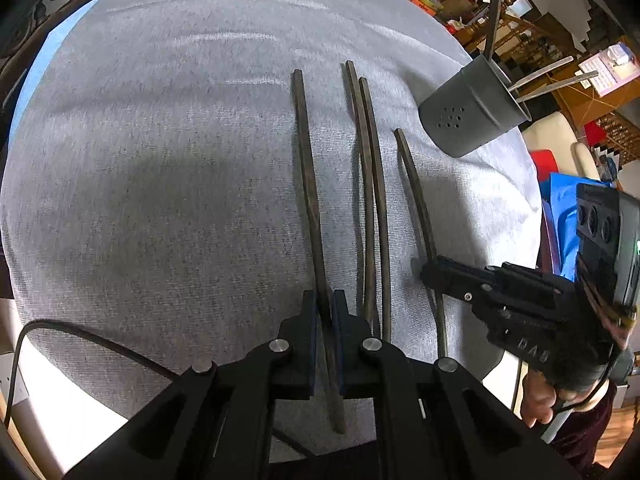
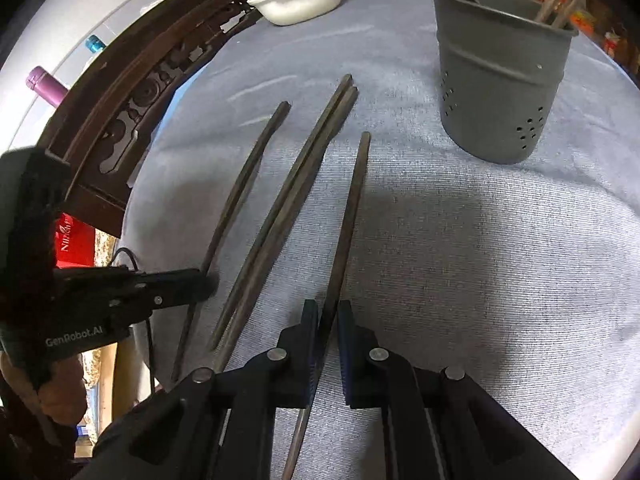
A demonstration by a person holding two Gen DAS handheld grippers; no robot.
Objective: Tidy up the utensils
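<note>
Four dark chopsticks lie roughly parallel on a worktop [image 1: 160, 160] draped in grey woven cloth, and each claw has taken one of the outer ones.

In the left wrist view, the left claw [image 1: 325, 320] is clamped near the thin end of the left stick [image 1: 306, 168], which runs up the middle of the frame. The right claw [image 1: 430, 274] enters from the lower right and bites the right stick [image 1: 416, 192]. The right wrist view confirms this: the right stick [image 2: 352, 208] passes between that claw's blue-edged pads [image 2: 310, 344], which appear to press on it. Between the two held sticks, the middle pair [image 1: 372, 184] lies touching, unheld.

The holder [image 2: 496, 80] stands at the upper right of the right wrist view, well apart from the sticks, already carrying a few utensils.

The step in hand looks like pick-up, with both sticks still flat on the cloth. Next, each must be lifted, tipped upright and dropped into the holder's mouth without catching the rim.

The sticks are slim, square at the thick end and tapering, with a matt wood-like grain. The holder is grey painted metal, ribbed, with drain holes low down. A white bowl [image 2: 300, 0] sits at the far edge.
</note>
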